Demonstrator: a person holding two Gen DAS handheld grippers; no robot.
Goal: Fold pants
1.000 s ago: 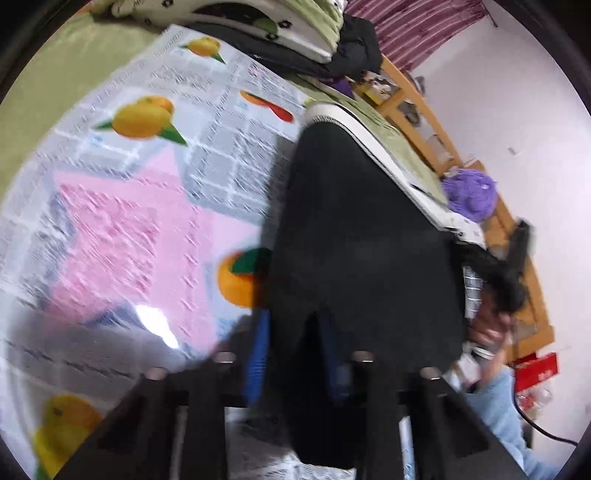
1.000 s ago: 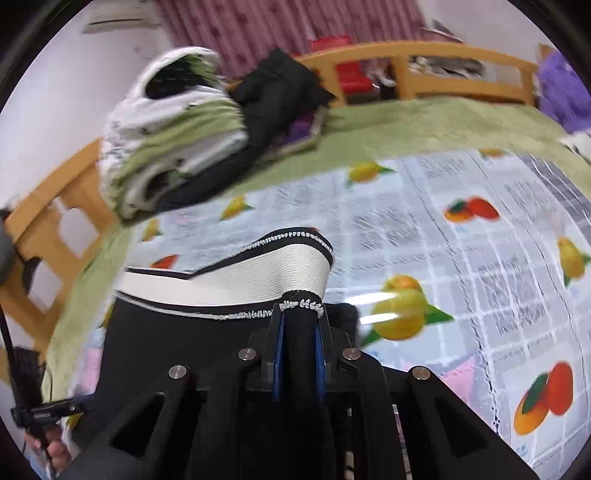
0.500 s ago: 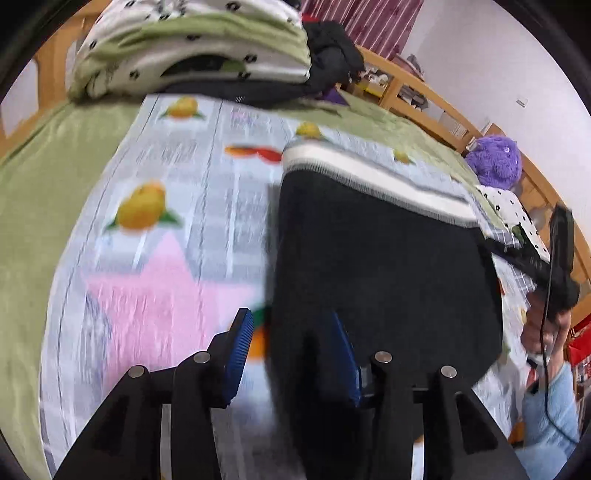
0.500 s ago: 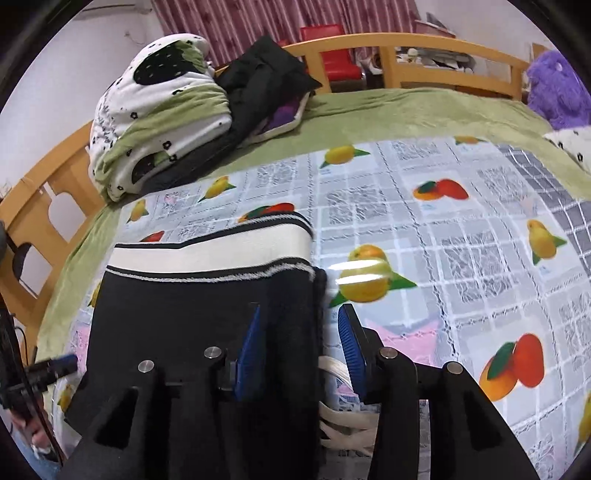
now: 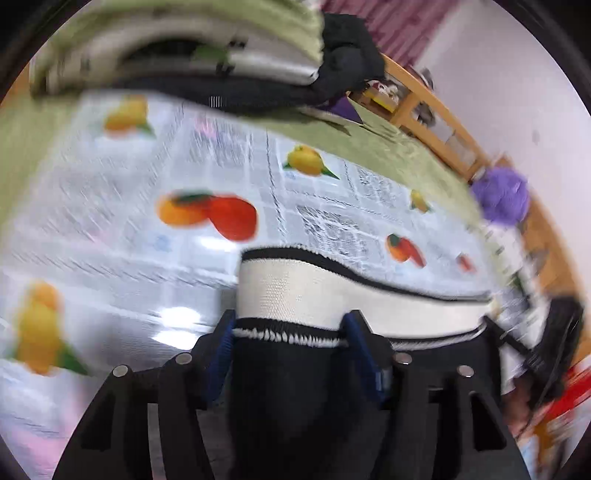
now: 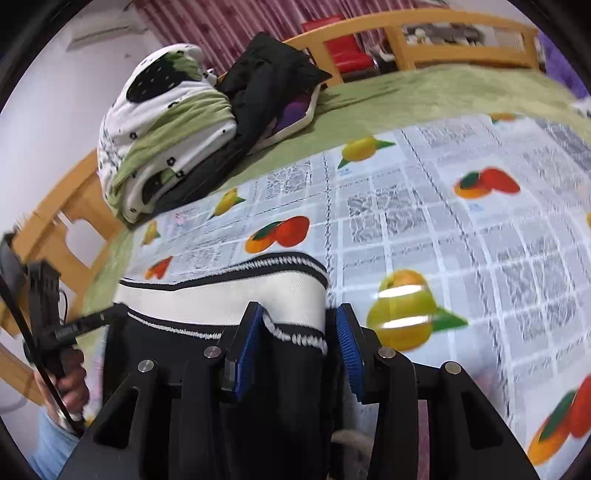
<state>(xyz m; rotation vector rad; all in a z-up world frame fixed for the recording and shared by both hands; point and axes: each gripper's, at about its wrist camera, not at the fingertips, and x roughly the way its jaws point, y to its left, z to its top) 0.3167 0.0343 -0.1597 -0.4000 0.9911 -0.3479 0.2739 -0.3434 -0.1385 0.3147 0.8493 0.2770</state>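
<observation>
Black pants (image 5: 303, 398) with a white waistband (image 5: 295, 291) lie on a fruit-print cloth (image 5: 110, 229). My left gripper (image 5: 290, 332) is open, its blue pads either side of the waistband's left corner. In the right wrist view my right gripper (image 6: 295, 328) is open, pads straddling the waistband's (image 6: 229, 299) right corner; the pants (image 6: 280, 398) run under it. The other hand-held gripper (image 6: 48, 306) shows at the left edge there.
A pile of folded bedding and black clothes (image 6: 192, 122) sits at the back of the green bed cover (image 6: 424, 92). A wooden bed rail (image 6: 424, 26) runs behind. A purple plush toy (image 5: 502, 195) lies at the right.
Both grippers were shut on the pants one second ago, then opened. Both have slid forward to the white waistband, which now lies between their pads.
</observation>
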